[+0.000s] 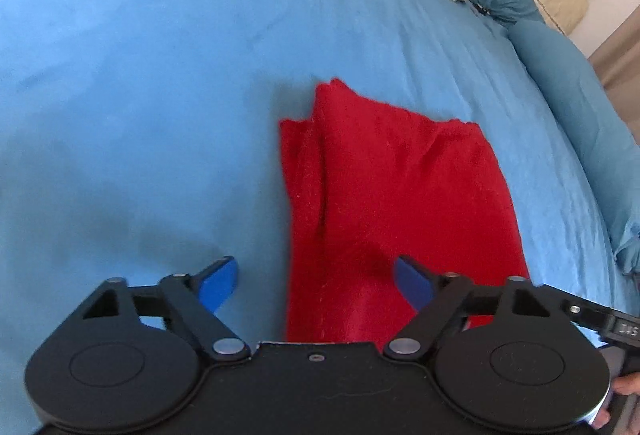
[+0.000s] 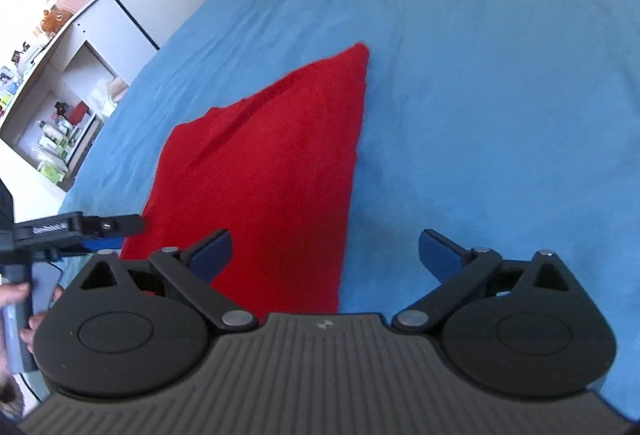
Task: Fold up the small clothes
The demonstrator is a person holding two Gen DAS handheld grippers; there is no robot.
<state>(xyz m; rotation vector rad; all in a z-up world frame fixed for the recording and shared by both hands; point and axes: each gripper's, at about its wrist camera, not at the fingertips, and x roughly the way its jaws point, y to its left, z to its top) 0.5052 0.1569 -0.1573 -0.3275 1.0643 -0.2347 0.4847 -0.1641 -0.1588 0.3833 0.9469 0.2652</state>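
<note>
Two tools hover with fingers spread and empty, the left tool (image 1: 316, 285) over the near left edge of the red cloth (image 1: 384, 203), the right tool (image 2: 325, 255) straddling its near right edge. The cloth lies doubled on the blue bed (image 1: 140, 95), likely positioned so each near corner can be pinched for another fold.

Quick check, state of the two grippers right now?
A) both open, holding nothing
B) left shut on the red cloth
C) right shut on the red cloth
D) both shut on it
A: the left gripper and right gripper both show blue fingers spread wide above the red fleece cloth lying on the blue bedsheet.
</note>
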